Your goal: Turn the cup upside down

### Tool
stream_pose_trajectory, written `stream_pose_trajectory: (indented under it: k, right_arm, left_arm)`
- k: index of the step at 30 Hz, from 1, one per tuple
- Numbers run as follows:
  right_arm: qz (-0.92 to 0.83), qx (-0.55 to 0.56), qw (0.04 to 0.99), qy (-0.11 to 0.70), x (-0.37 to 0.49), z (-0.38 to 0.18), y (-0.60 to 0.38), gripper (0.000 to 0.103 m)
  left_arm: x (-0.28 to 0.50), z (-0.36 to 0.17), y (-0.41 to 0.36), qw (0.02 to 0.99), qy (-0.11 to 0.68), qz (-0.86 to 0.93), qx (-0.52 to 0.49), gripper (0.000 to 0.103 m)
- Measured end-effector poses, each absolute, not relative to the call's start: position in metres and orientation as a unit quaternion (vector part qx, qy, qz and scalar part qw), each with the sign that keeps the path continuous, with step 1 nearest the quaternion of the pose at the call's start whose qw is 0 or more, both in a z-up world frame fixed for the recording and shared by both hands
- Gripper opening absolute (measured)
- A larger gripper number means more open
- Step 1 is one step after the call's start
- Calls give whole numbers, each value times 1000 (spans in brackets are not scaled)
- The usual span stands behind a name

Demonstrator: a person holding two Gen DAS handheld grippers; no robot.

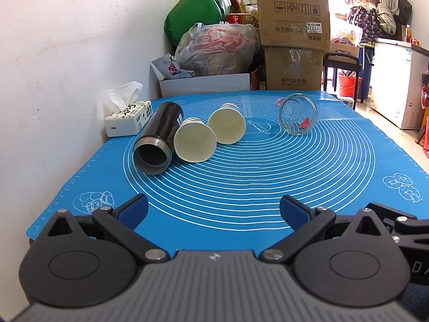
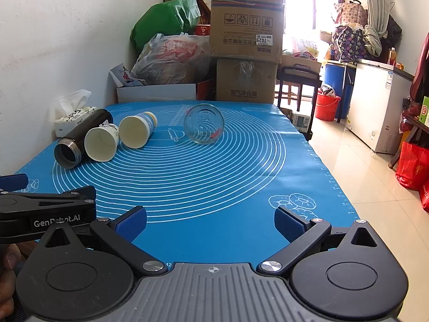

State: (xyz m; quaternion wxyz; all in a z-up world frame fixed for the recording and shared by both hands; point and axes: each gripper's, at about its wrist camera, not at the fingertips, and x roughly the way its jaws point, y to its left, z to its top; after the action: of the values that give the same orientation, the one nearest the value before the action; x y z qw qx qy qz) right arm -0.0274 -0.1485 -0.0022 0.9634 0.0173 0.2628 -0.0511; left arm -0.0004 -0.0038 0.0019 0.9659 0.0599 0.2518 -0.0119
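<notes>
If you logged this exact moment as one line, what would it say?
left gripper: open, empty | right gripper: open, empty | paper cups, glass, black flask: on sides | none flipped

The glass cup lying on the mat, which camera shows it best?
The right wrist view: the glass cup lies closer to the middle of the picture, on its side, mouth toward the camera, a small red mark showing inside. The left wrist view shows the same cup farther right and a bit smaller, still unobstructed.

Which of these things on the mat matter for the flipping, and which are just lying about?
Job:
black flask, on its side
near paper cup, on its side
far paper cup, on its side
glass cup, on its side
left tool, right tool, both open

Lying about:
tissue box
cardboard boxes
</notes>
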Motion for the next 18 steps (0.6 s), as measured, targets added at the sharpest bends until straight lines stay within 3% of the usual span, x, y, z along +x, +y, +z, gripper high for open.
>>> stream_pose_trajectory:
  k: [18]
  right_arm:
    - [-52, 19, 963, 262, -28, -3, -149, 103]
  left_arm:
    - [-1, 1, -4, 966, 251, -12, 61, 103]
